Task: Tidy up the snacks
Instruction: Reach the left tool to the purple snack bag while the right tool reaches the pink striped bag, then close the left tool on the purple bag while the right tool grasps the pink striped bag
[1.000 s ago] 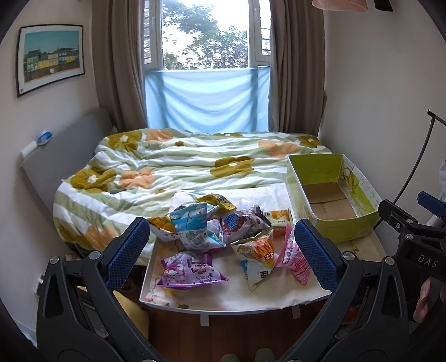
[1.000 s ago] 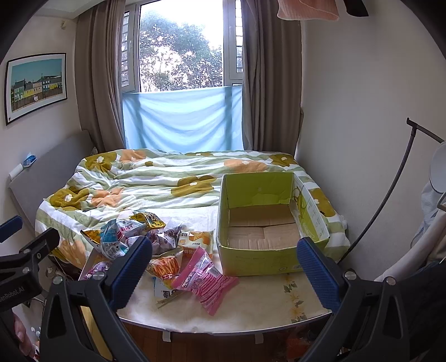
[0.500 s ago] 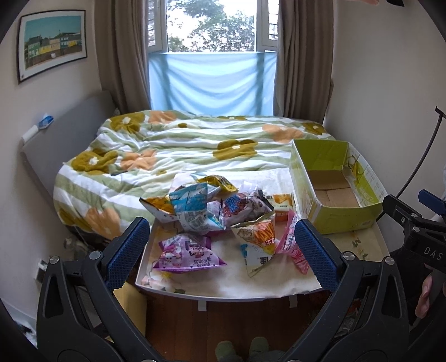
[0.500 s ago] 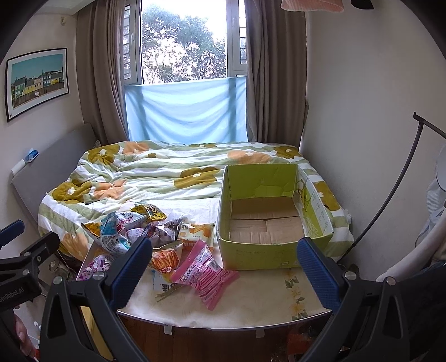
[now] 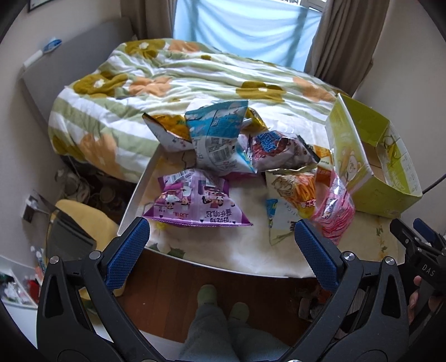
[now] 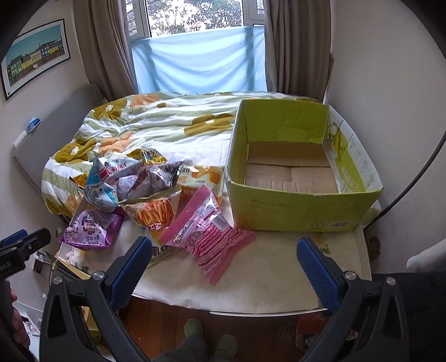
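Several snack bags lie in a pile on a white table (image 5: 251,256): a purple bag (image 5: 198,202), a blue bag (image 5: 217,139), an orange fries bag (image 5: 295,192) and a pink bag (image 5: 334,211). The pink bag (image 6: 206,236) and purple bag (image 6: 92,227) also show in the right wrist view. An empty green cardboard box (image 6: 295,206) stands at the table's right. My left gripper (image 5: 221,247) is open and empty, just in front of the purple bag. My right gripper (image 6: 223,264) is open and empty, above the table's front edge near the pink bag.
A bed with a flowered quilt (image 6: 156,122) lies behind the table. The person's feet (image 5: 220,300) stand on the wood floor below. A yellow chair (image 5: 80,222) sits left of the table. Curtains and a window (image 6: 195,16) are at the back.
Both grippers have moved forward and tilted down towards the table, so the snacks and box look larger. Both stay open and empty.
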Available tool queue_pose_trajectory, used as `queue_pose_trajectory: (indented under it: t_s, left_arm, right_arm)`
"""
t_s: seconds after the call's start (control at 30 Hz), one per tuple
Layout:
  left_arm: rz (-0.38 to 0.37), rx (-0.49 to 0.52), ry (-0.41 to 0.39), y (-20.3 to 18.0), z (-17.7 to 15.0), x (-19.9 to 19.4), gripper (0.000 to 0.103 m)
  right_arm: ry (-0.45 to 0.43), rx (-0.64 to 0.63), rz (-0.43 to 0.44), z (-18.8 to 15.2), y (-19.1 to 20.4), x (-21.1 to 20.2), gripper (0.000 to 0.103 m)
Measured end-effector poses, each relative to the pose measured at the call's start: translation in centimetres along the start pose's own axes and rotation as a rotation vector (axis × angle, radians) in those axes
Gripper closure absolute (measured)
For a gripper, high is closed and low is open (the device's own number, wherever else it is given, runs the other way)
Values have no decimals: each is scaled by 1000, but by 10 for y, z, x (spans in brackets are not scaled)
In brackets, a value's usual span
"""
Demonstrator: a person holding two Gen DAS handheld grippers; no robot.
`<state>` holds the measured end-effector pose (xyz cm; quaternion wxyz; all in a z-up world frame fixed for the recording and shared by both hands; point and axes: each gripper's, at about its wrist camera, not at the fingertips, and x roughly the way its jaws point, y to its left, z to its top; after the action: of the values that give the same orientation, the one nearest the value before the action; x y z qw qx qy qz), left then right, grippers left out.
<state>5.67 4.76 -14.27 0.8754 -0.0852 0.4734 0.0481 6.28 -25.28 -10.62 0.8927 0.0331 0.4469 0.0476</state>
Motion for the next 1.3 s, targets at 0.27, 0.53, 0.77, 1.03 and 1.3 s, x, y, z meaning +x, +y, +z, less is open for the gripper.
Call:
queue_pose_trajectory:
  t_s: [0.27,0.53,0.77,1.03,1.3]
  left_arm:
    - [-25,-83,124,39,26,83,0]
    - [-57,-113,238,49,37,141,0]
    - [-124,-153,326,58,28,170,0]
    - [-147,-136,374,58,17,185,15]
    - [-169,-146,373,63,11,182,38]
  right_arm:
    - [109,-63,-36,-15,3,66,0]
    - [130,-219,-51,-21,18,101,0]
    - [157,-303,-72,-22,28,126,0]
    - [167,-372,-73,-20,33,144,0]
    - [179,-397,-44,-17,36,165,4]
